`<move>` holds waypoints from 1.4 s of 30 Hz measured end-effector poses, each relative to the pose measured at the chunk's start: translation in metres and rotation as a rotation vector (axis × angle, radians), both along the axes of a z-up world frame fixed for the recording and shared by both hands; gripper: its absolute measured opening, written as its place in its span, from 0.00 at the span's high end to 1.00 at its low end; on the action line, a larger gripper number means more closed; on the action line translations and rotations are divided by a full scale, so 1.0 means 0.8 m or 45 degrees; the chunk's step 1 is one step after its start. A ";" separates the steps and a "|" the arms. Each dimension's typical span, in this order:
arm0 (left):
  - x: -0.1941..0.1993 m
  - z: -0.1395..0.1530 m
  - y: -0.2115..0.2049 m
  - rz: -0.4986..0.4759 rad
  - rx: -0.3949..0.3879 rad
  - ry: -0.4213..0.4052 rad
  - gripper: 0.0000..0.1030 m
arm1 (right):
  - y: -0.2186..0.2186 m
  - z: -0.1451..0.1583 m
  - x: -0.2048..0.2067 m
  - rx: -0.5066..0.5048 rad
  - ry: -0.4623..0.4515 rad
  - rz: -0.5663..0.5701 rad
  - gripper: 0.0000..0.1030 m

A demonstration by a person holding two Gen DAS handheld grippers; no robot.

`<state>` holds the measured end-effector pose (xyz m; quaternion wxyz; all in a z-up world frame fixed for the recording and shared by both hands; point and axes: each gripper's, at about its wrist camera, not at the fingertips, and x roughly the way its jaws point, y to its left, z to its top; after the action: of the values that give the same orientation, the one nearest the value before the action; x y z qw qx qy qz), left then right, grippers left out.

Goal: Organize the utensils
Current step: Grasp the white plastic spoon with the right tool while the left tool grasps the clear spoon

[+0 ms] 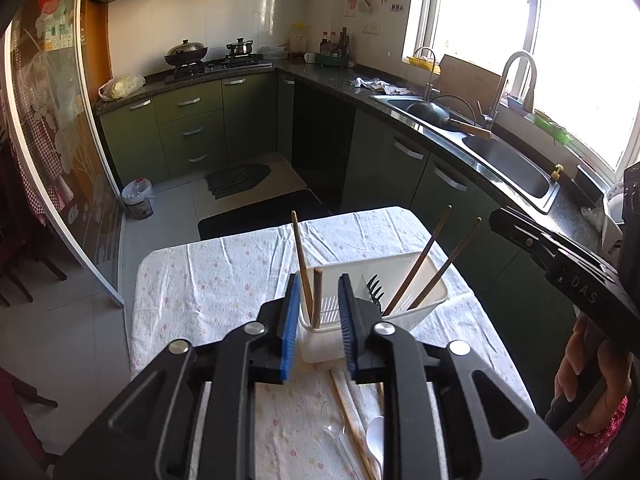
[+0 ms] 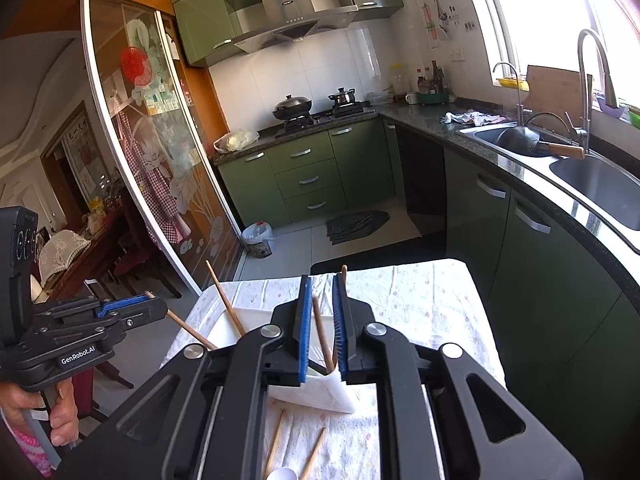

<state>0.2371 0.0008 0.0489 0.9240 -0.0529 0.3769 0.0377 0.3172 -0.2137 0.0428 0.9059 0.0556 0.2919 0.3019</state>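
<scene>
While a white plastic utensil caddy (image 1: pixel 372 308) stands on the cloth-covered table (image 1: pixel 208 276), four wooden chopsticks lean upright in it: two in the near-left compartment (image 1: pixel 308 280) and two slanting out of the right end (image 1: pixel 424 264). A black plastic fork (image 1: pixel 375 286) pokes up from the middle section. On the cloth nearer the camera lie loose chopsticks (image 1: pixel 348 420), a clear plastic spoon (image 1: pixel 334 416) and a white spoon (image 1: pixel 376 438).

The left gripper (image 1: pixel 319 320) hangs just above the caddy's near-left compartment, its blue-padded jaws spread with the two upright sticks showing in the gap, neither one pinched. In the right wrist view the right gripper (image 2: pixel 322 328) hovers over the caddy's (image 2: pixel 320 394) other end, jaws likewise apart, one chopstick (image 2: pixel 322 336) standing free between the pads.

Beyond the table lie green kitchen cabinets (image 1: pixel 188 128), a gas hob with a wok (image 1: pixel 186 54) and a double sink (image 1: pixel 508 164) under the window.
</scene>
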 end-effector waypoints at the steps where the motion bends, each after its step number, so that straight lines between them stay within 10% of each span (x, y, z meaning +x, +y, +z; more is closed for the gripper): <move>1: -0.002 0.001 0.000 0.000 0.002 -0.003 0.76 | -0.002 0.002 -0.006 0.002 -0.009 0.000 0.85; 7: -0.030 -0.002 -0.002 -0.027 -0.007 -0.012 0.72 | -0.020 -0.016 -0.057 0.017 -0.005 0.143 0.65; 19: -0.073 -0.140 -0.021 -0.127 -0.130 0.237 0.68 | 0.020 -0.256 -0.086 -0.211 0.468 0.371 0.65; 28: -0.041 -0.253 0.023 0.009 -0.348 0.434 0.69 | 0.033 -0.273 -0.077 -0.194 0.497 0.400 0.65; 39: -0.025 -0.268 0.021 -0.048 -0.434 0.462 0.68 | 0.055 -0.279 -0.078 -0.134 0.580 0.485 0.65; 42: -0.022 -0.268 0.017 -0.058 -0.449 0.464 0.68 | 0.058 -0.282 -0.075 -0.129 0.613 0.482 0.83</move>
<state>0.2194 0.0146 -0.1658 0.8179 -0.1972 0.5390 -0.0403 0.2576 -0.1672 -0.1828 0.7400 0.0249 0.5178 0.4285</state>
